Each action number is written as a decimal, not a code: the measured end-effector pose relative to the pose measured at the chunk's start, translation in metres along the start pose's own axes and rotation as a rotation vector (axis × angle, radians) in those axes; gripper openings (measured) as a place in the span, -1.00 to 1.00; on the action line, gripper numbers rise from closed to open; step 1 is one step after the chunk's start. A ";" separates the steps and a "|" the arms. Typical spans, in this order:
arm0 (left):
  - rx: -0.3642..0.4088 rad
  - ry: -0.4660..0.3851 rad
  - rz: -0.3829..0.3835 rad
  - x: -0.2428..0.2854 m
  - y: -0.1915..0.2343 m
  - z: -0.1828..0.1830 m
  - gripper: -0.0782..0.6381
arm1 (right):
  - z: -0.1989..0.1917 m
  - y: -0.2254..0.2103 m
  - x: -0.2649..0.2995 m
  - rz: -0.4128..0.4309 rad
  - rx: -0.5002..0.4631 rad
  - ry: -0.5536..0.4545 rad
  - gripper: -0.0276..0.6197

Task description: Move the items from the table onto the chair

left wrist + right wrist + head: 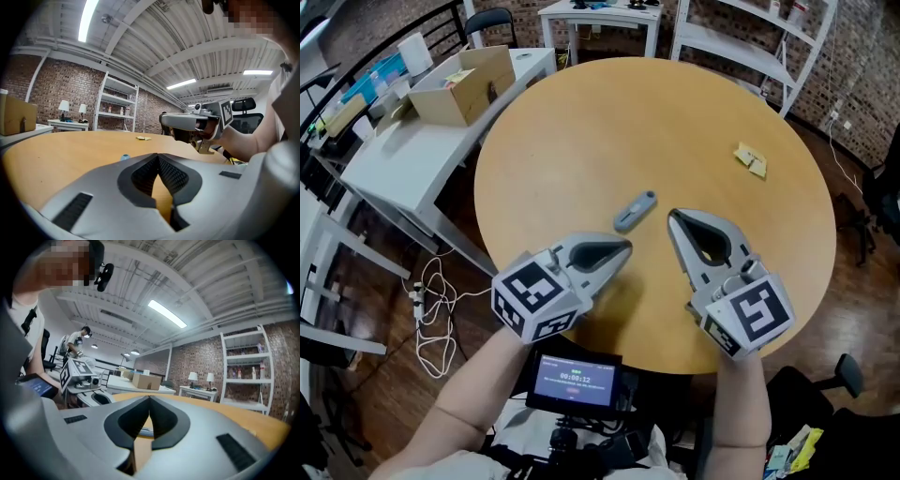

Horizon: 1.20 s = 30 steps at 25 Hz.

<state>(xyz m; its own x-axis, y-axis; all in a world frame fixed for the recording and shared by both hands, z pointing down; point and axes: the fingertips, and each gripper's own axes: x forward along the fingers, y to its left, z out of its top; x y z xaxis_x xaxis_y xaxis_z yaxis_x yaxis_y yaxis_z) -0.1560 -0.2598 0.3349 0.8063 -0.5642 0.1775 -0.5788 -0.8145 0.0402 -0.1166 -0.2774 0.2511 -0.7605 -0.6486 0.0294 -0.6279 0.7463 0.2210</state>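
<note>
A small grey-blue stick-shaped item (635, 211) lies near the middle of the round wooden table (581, 122). A yellow crumpled piece (751, 159) lies toward the table's far right. My left gripper (625, 247) hovers over the table's near edge with its tip just short of the grey-blue item; its jaws are shut and empty. My right gripper (673, 217) is beside it, right of the item, also shut and empty. In the left gripper view, my left gripper (158, 156) faces the item's blue end (124, 157) and the yellow piece (143, 138). My right gripper (149, 398) points across the table.
A cardboard box (464, 84) stands on a white desk (403, 159) at the left. A white shelf unit (750, 37) and a white side table (600, 14) stand behind. Cables (436, 309) lie on the floor. A black chair (492, 19) stands at the back left.
</note>
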 end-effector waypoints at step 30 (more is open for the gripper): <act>0.015 0.005 -0.099 -0.017 0.026 0.004 -0.76 | -0.128 0.003 0.067 1.027 -1.189 0.858 -0.46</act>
<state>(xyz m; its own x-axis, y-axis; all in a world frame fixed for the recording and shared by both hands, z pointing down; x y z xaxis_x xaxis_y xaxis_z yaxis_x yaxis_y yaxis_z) -0.1840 -0.2717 0.3286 0.8589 -0.4800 0.1783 -0.4942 -0.8682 0.0435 -0.1488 -0.3378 0.3787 -0.1976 -0.2180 0.9558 0.7336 0.6138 0.2916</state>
